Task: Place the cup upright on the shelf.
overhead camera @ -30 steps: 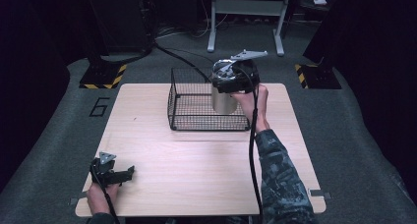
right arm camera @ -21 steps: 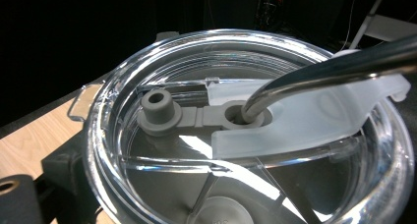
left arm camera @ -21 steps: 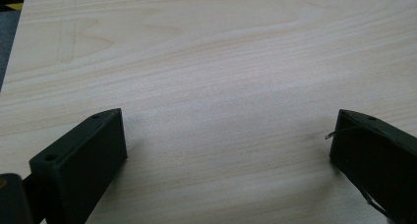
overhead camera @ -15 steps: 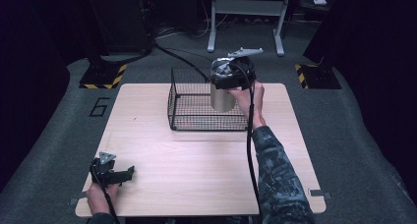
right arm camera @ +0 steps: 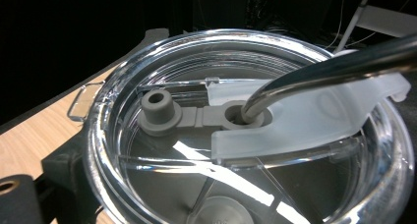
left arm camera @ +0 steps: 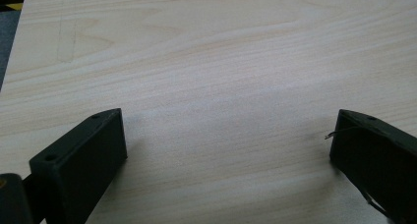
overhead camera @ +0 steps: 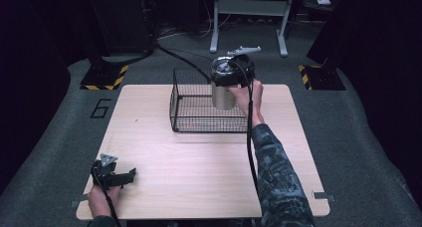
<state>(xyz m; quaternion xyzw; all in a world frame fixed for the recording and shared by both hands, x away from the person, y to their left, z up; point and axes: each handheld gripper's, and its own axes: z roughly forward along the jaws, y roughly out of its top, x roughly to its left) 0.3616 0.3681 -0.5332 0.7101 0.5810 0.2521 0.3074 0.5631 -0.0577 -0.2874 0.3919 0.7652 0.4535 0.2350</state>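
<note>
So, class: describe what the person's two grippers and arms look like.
Both grippers are black with blocky jaws. The left gripper carries a grey three-cornered plate, as does the right gripper. A black cable trails from each. The right forearm wears a dark camouflage-patterned sleeve.

Overhead light brightens the table (overhead camera: 199,157) amid dark surroundings; glare streaks the clear lid (right arm camera: 246,184), softly blurred.

Right claw (overhead camera: 226,82) carried steel tumbler (overhead camera: 222,95) slightly toward wire basket's (overhead camera: 199,115) far right corner, held above.
</note>
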